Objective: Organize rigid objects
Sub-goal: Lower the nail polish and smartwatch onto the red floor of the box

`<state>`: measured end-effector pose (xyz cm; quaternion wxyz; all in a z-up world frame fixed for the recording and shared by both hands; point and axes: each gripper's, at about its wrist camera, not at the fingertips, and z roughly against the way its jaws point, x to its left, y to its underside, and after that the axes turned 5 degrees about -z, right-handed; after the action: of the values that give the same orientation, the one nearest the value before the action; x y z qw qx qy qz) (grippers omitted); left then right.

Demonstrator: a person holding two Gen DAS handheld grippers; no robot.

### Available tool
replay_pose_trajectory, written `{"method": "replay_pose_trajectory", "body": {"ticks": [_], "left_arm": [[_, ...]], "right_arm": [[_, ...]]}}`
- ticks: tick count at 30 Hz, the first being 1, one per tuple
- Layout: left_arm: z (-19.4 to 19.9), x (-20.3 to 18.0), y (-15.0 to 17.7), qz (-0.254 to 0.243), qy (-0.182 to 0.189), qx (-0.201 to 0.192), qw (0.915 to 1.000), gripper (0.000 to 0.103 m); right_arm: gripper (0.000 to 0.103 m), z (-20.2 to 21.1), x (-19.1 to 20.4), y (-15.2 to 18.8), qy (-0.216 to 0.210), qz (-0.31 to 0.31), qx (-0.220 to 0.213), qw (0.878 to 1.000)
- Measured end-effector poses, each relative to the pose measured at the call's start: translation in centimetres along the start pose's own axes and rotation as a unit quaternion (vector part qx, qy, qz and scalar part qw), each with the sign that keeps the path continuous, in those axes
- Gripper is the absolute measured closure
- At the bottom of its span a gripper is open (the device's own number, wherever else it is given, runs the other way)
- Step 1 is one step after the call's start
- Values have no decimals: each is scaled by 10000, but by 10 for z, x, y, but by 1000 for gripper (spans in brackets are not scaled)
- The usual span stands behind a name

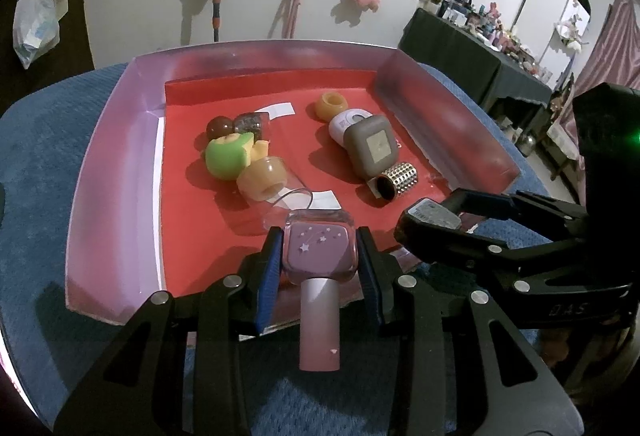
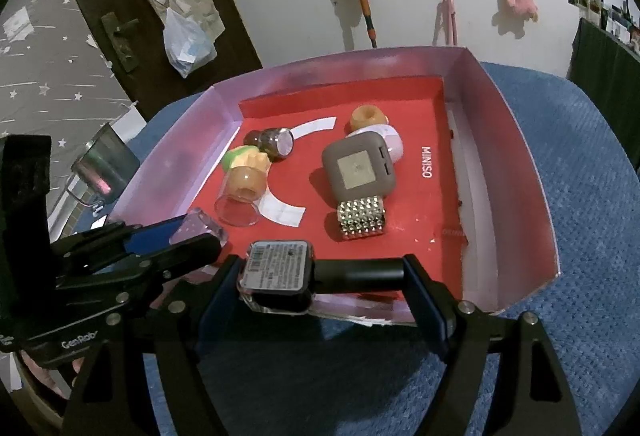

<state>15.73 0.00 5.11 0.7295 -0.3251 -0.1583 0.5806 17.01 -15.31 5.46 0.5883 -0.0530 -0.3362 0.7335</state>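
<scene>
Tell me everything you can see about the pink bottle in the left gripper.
The pink bottle is a small, squarish, clear bottle with pale purple-pink contents and white stars printed on its face. Its long, matte pink cylindrical cap points back toward the camera. It looks like glass or hard plastic. The left gripper is shut on it, blue pads pressing both sides of the body. It hangs tilted over the near edge of the red box; whether it touches the box cannot be told.
</scene>
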Motion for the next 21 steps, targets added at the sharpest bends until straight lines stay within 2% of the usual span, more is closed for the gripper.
{"method": "replay_pose_trajectory", "body": {"ticks": [21], "left_arm": [[-32, 10, -4, 151, -168, 262, 9994, 69]], "right_arm": [[23, -16, 4, -10, 206, 167, 49, 9996]]}}
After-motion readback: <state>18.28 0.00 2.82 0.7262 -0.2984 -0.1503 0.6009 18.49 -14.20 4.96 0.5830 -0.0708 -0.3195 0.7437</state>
